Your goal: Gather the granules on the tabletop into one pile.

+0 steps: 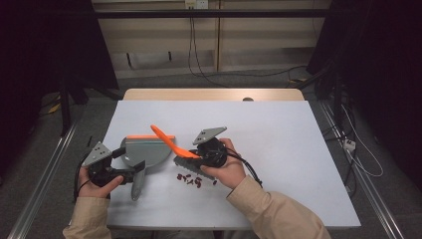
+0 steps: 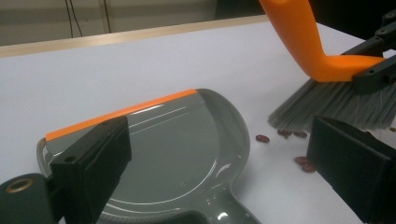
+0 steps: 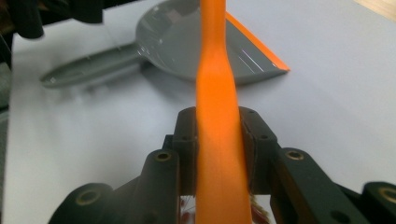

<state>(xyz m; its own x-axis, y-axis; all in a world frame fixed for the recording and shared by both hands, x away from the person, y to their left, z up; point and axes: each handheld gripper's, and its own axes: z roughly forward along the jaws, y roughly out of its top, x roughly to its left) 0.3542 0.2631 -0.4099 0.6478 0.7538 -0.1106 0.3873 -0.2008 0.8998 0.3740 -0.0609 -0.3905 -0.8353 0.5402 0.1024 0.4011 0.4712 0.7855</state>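
Note:
A grey dustpan [image 1: 149,152] with an orange lip lies flat on the white table, its handle pointing toward the person. My left gripper [image 1: 135,170] is open, with its jaws standing wide on either side of the dustpan [image 2: 177,154] near the handle, not touching it. My right gripper [image 1: 196,155] is shut on the orange handle of a brush [image 1: 166,139], whose grey bristles [image 2: 327,105] rest on the table beside the pan. Several dark red beans [image 1: 189,180] lie scattered under and just in front of the bristles. In the right gripper view the brush handle [image 3: 217,93] runs up between the shut jaws of the gripper [image 3: 218,140].
The white table [image 1: 278,149] stretches bare to the right and toward the back, where a wooden edge [image 1: 214,94] borders it. Cables hang on the wall and lie on the floor beyond the table. Metal rails run along both sides of the table.

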